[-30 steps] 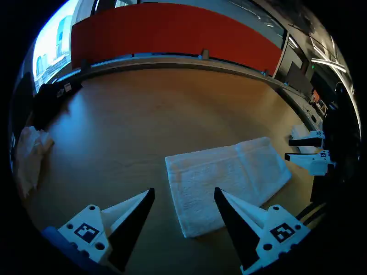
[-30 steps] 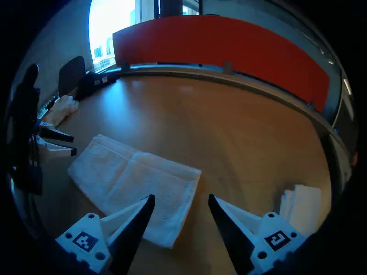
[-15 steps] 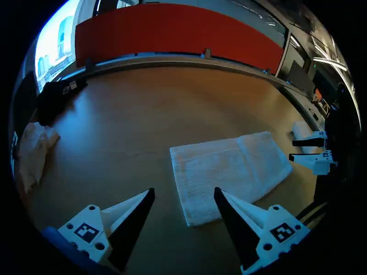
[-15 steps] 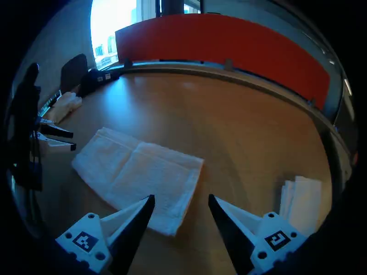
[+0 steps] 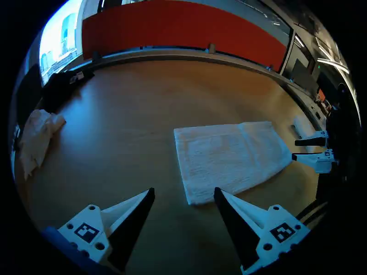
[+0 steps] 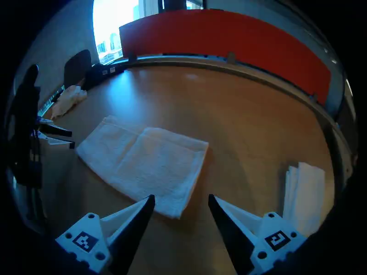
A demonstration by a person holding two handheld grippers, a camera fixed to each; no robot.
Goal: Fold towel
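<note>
A white towel lies flat on the wooden table, folded into a rectangle with one layer over another. In the right gripper view the same towel sits left of centre. My left gripper hangs open just above and short of the towel's near edge, nothing between its fingers. My right gripper is open too, near the towel's near corner. The right gripper also appears at the towel's far right end, and the left gripper at its left end.
A crumpled white cloth lies at the table's left edge, beside a dark bag. A stack of folded white towels sits at the right. A red partition runs behind the table.
Both grippers have pulled back and risen a little, so the towel sits farther ahead in each view. The towel itself has not moved and both grippers stay open.
</note>
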